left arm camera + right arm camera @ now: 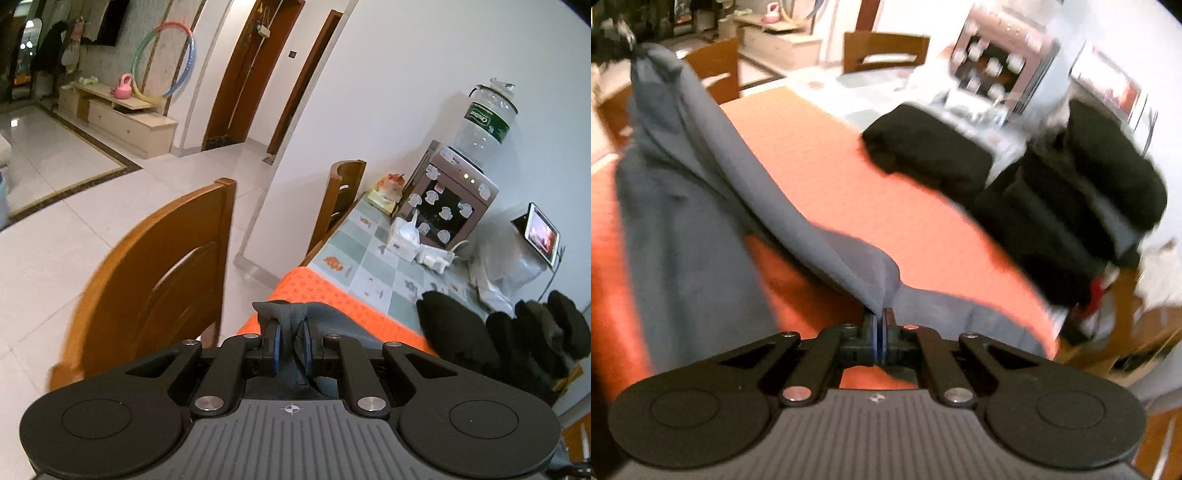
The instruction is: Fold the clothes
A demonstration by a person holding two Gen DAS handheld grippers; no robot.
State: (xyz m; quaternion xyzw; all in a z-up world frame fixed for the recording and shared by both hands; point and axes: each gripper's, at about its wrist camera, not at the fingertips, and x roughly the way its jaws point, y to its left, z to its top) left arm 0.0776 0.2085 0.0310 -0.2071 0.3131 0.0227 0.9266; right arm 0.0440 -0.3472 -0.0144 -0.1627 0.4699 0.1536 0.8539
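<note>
A grey garment [701, 206] is lifted off the orange mat [871, 192] and stretches between both grippers. My right gripper [880, 317] is shut on one edge of the grey garment, the cloth pinched between its pads. My left gripper [291, 341] is shut on a bunched corner of the same grey garment [291, 314], seen in the right wrist view as the raised far end at the top left. The fabric sags between the two grips, with more hanging down at the left. Folded black clothes [931, 147] lie beyond the mat.
A stack of dark folded clothes [1082, 192] sits at the mat's right, also black clothes [498, 332] in the left wrist view. Wooden chairs [155, 280] stand along the table's left edge. A water dispenser [450, 199], a tissue box [404, 236] and a tablet [541, 232] crowd the far end.
</note>
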